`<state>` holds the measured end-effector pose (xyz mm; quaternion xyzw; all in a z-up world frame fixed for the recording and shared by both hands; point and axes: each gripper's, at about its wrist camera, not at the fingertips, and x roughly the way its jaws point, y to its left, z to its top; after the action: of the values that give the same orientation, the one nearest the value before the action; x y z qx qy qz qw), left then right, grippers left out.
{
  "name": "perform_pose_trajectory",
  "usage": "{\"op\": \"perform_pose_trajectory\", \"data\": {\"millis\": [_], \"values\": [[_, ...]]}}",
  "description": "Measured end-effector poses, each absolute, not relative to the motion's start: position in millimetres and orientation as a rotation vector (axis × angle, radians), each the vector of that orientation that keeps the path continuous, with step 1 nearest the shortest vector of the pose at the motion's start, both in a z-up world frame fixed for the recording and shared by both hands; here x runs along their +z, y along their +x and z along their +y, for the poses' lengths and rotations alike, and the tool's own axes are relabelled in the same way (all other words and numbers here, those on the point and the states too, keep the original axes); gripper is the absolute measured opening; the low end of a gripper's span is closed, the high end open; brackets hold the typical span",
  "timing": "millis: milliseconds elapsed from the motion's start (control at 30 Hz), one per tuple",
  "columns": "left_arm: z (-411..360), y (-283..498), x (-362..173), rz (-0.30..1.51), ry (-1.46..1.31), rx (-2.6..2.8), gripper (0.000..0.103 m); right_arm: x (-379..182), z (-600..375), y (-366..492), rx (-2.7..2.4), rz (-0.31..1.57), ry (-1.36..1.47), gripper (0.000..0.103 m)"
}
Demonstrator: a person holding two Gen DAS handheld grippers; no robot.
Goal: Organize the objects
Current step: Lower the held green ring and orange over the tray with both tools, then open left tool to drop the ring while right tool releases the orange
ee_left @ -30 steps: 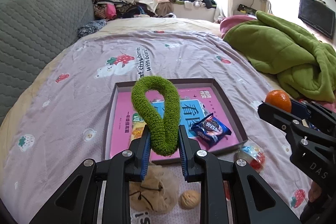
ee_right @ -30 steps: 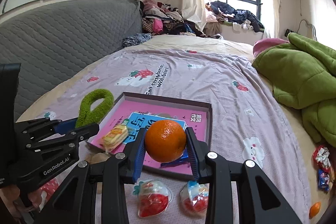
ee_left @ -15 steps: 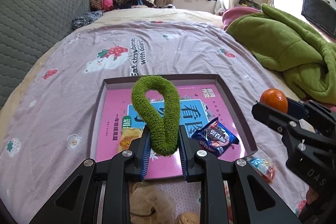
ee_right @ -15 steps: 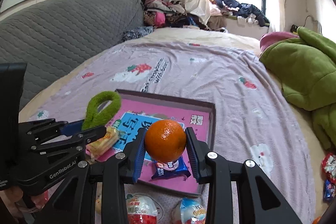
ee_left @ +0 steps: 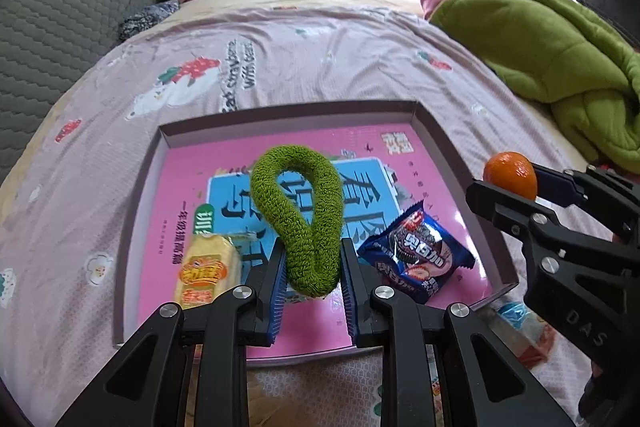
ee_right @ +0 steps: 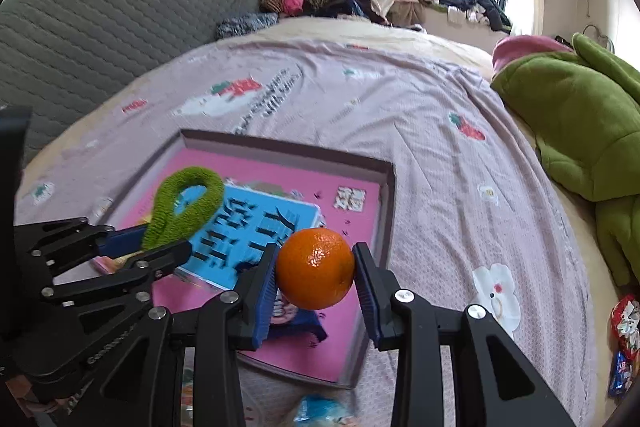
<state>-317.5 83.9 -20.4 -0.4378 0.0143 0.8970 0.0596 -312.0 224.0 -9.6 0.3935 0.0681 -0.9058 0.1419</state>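
A shallow box tray (ee_left: pixel 440 131) with a pink and blue printed floor lies on the lilac bedspread. My left gripper (ee_left: pixel 313 269) is shut on a fuzzy green loop (ee_left: pixel 298 207), held over the tray's near middle. In the tray lie a yellow snack pack (ee_left: pixel 206 269) on the left and a blue cookie packet (ee_left: pixel 416 253) on the right. My right gripper (ee_right: pixel 315 277) is shut on an orange (ee_right: pixel 316 267), above the tray's (ee_right: pixel 386 195) near right part. The left gripper with the green loop (ee_right: pixel 186 203) shows at the left of the right wrist view.
Wrapped sweets (ee_left: pixel 524 327) lie on the bedspread near the tray's right corner. A green blanket (ee_left: pixel 540 43) is heaped at the right, a grey padded headboard (ee_left: pixel 52 19) at the left. More wrappers (ee_right: pixel 624 323) lie at the far right. Clothes pile up by the window.
Both grippers have moved forward and down over the tray, which now looks larger and nearer. The green loop and the orange stay gripped.
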Motion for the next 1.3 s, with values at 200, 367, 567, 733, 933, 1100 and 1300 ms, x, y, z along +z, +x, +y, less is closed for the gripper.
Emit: {"op": "perform_pose_trajectory", "data": {"millis": [200, 367, 567, 733, 933, 1100, 1300], "values": [[90, -324, -35, 0.063, -1.372, 2.687, 0.025, -26, 225, -322, -2.606, 0.245, 1.183, 0.037], [92, -326, -46, 0.07, -1.405, 2.666, 0.025, -38, 226, -327, -2.604, 0.266, 1.226, 0.037], [94, -327, -53, 0.063, -1.424, 2.648, 0.025, -51, 224, -331, -2.59, 0.275, 1.272, 0.037], [93, -330, -59, 0.05, -1.448, 2.633, 0.026, -55, 221, -331, -2.585, 0.259, 1.28, 0.037], [93, -331, -64, 0.057, -1.472, 2.627, 0.028, -56, 221, -333, -2.581, 0.236, 1.286, 0.037], [93, -331, -64, 0.068, -1.479, 2.632, 0.032, -55, 222, -334, -2.593, 0.235, 1.297, 0.037], [94, -330, -64, 0.078, -1.492, 2.626, 0.04, -52, 219, -332, -2.586, 0.239, 1.284, 0.039]]}}
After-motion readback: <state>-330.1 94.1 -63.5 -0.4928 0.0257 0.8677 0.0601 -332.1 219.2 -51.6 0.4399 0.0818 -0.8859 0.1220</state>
